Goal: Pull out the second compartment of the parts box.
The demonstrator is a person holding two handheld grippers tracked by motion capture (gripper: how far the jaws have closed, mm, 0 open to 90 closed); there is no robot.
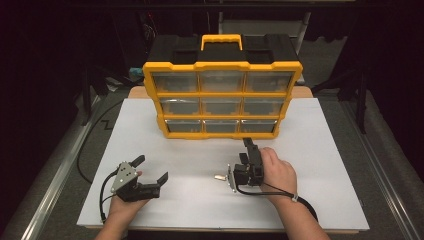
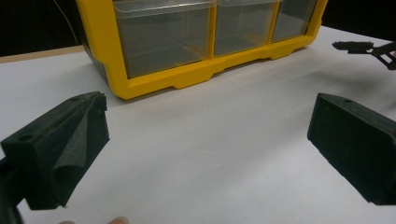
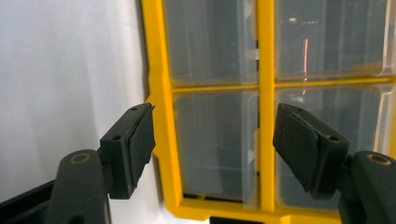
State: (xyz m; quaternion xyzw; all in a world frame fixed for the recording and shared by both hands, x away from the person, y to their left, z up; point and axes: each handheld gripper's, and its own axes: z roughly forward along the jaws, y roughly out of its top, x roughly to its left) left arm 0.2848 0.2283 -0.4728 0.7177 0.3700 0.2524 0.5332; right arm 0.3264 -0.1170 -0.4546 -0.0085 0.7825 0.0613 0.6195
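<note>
Where it stands, yellow organizer (image 1: pixel 223 92), nine clear drawers, black top

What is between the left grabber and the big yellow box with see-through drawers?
Nothing: bare white tabletop lies between the open left gripper and the yellow plastic drawer cabinet, seen in the left gripper view.

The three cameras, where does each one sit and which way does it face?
High view: above the person's side, looking down on the white table; both forearms show.
Left gripper view: on the left gripper, low, facing the yellow drawer cabinet.
Right gripper view: on the right gripper, rolled sideways, close to the drawers.
All share the cabinet.
</note>
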